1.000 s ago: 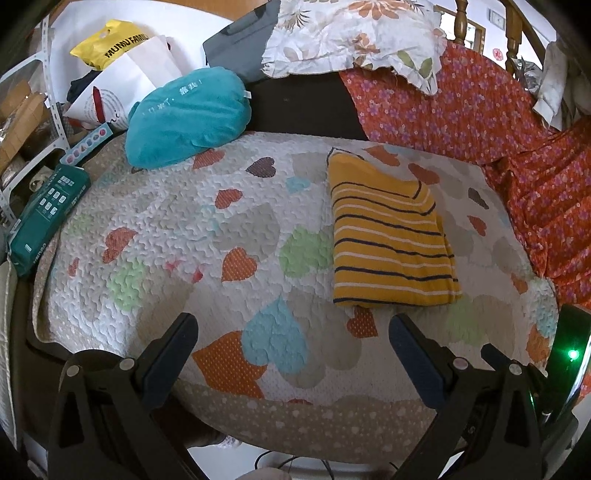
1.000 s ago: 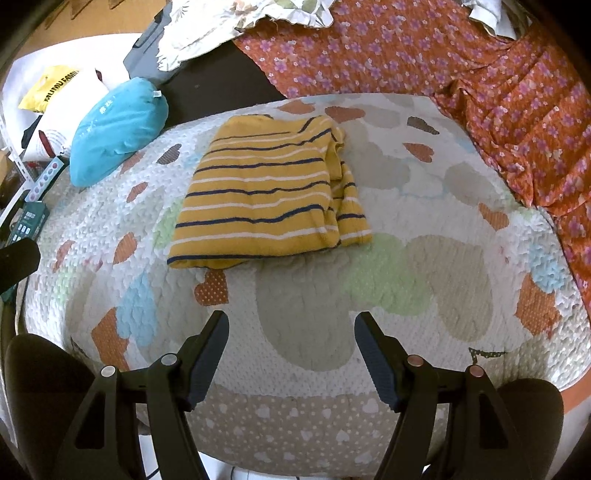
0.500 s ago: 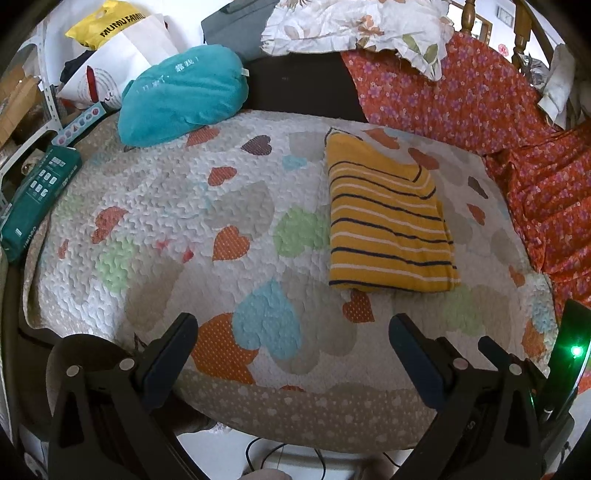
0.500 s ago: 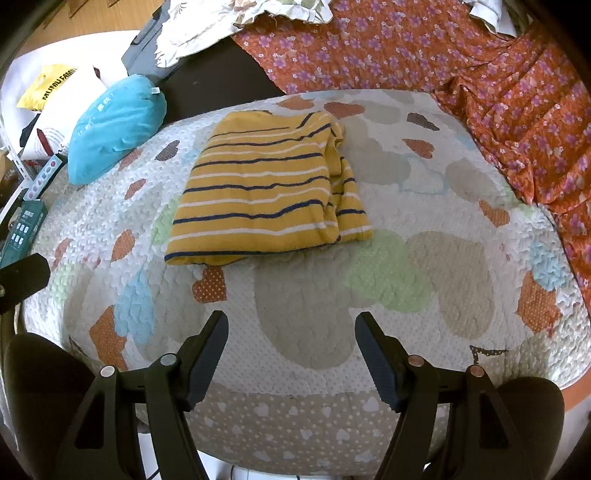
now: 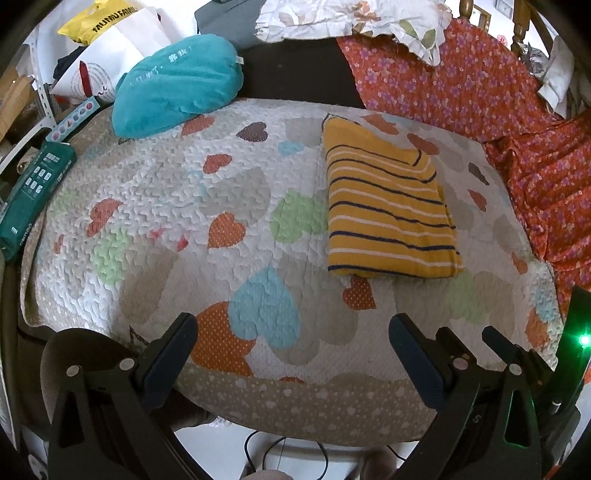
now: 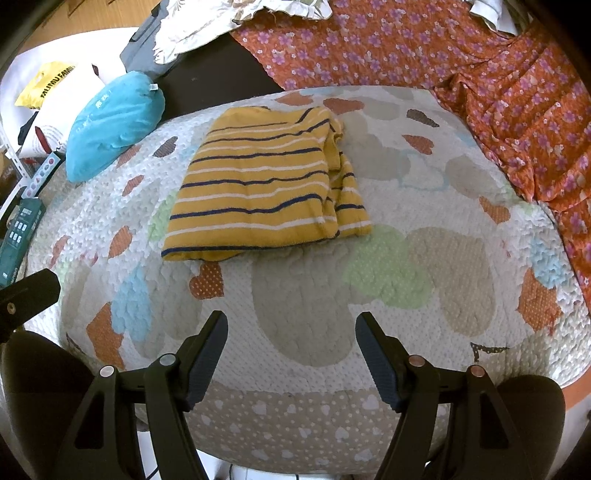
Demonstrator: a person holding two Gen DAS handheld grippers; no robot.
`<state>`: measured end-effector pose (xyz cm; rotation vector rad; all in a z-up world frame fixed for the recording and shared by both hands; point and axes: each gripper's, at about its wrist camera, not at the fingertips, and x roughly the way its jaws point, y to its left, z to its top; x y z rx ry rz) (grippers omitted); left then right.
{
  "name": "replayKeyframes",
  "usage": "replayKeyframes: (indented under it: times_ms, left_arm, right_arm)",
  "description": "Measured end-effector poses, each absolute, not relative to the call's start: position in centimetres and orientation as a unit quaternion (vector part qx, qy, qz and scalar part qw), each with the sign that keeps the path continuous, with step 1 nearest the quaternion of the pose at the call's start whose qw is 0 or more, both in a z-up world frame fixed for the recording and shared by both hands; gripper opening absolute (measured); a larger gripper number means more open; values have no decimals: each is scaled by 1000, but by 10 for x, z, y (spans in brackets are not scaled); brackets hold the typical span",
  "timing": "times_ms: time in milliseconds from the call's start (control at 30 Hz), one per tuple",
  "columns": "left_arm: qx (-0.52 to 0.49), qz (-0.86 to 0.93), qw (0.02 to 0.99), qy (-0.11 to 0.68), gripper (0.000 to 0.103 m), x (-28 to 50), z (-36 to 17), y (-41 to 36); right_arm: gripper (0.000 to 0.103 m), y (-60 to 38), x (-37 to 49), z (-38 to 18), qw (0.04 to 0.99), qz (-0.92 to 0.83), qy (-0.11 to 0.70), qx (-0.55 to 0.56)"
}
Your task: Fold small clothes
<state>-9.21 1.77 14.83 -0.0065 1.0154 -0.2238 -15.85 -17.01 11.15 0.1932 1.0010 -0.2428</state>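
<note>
While both tongs (image 5: 291, 328) (image 6: 291, 325) gape empty, the folded shirt (image 6: 266, 181) rests on the heart-print quilt (image 5: 166, 192).

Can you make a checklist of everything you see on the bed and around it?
Surface: heart-print quilt, wrinkled.
Job's things: yellow striped shirt lies folded on the quilt, touched by neither gripper.
Clutter: teal pillow; green box; yellow bag.
Grippers: left gripper and right gripper open, empty, near the quilt's front edge.
Cables: thin dark cable below the bed edge.
Surroundings: orange floral cloth; floral pillow.
</note>
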Motion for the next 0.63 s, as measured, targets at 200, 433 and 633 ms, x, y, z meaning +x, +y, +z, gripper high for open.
replayKeyframes:
  times_ms: [200,433,633]
  left_arm:
    - [-15,-107,861,498,103,-90,140,22]
    - [-25,-120,849,513,103,-88,124,24]
    - [-2,-134,835,534,103,-93,100,11]
  right_arm:
    - [76,-169,-158,111,867,-115,478,80]
    - [77,-166,-159,107,868,-113,479,65]
    - [78,-166,-160,96,869,-118,477,46]
